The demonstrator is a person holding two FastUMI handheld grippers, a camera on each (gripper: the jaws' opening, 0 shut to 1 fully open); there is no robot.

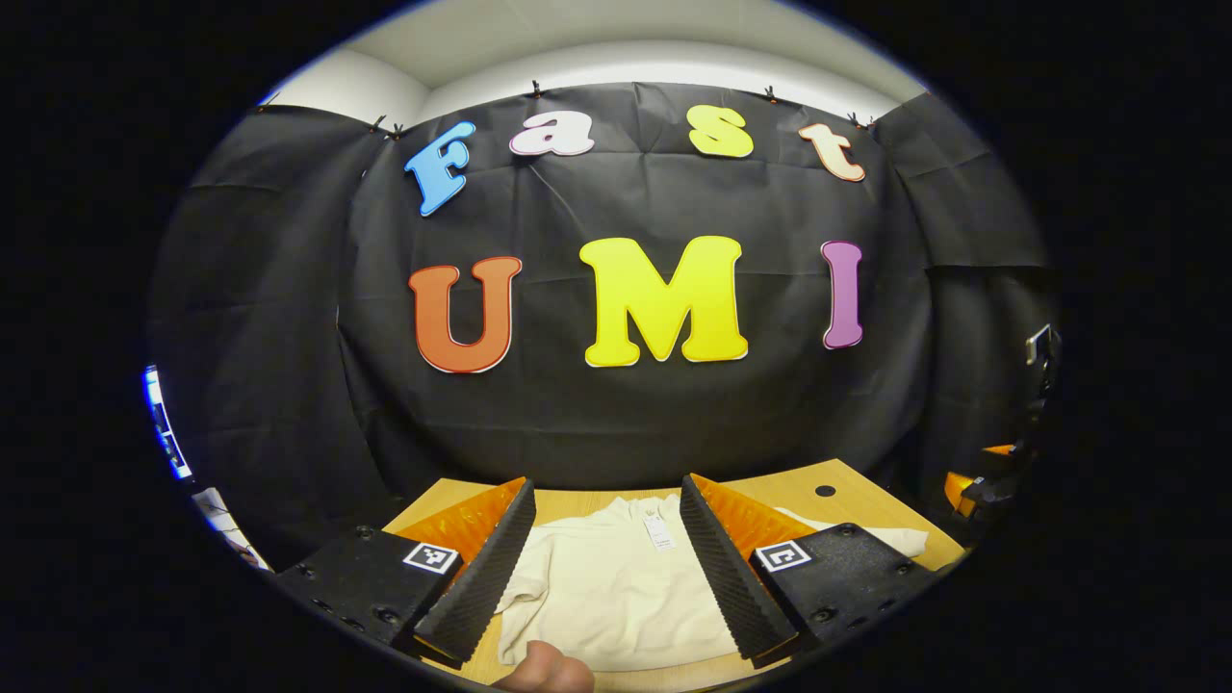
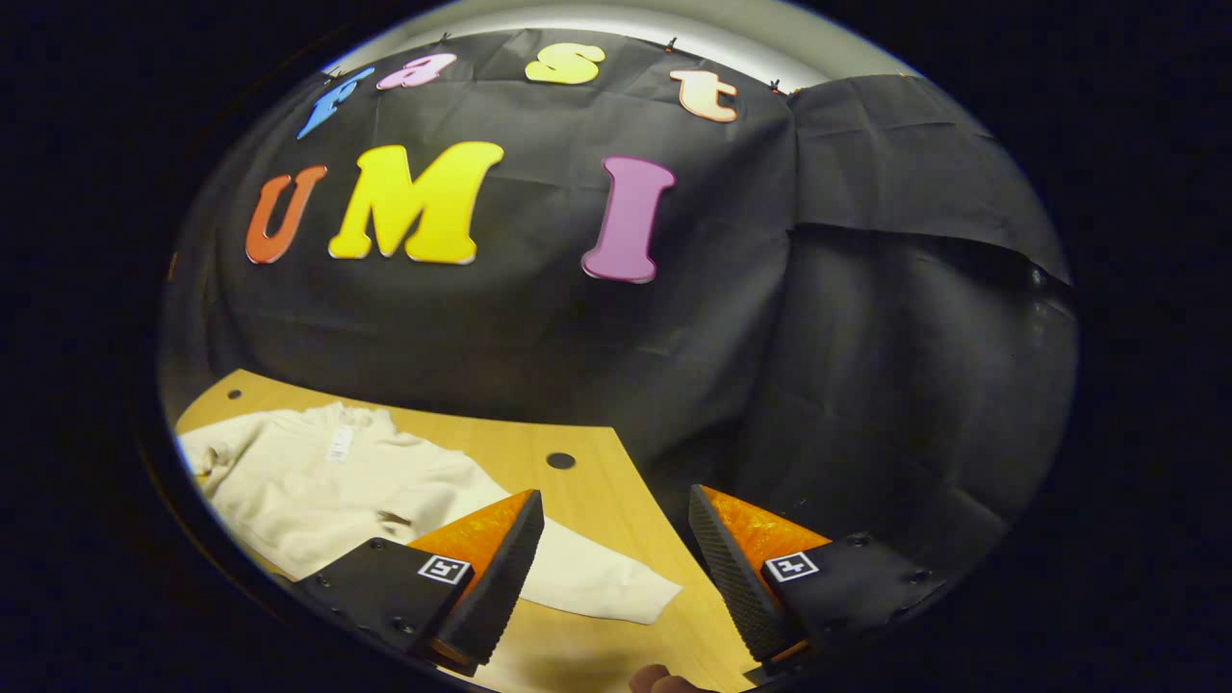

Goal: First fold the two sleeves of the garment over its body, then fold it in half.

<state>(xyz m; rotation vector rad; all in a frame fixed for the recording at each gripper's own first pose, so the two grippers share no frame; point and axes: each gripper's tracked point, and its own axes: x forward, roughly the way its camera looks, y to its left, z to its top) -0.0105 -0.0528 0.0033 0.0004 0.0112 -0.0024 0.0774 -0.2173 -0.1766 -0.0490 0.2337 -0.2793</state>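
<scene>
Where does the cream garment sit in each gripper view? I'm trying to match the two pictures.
Left gripper view: the garment lies bottom centre on the table, seen between the open fingers.
Right gripper view: the garment lies lower left, one sleeve stretching toward the centre.
Shared landmark: the dark round hole in the tabletop, beside the garment.
</scene>
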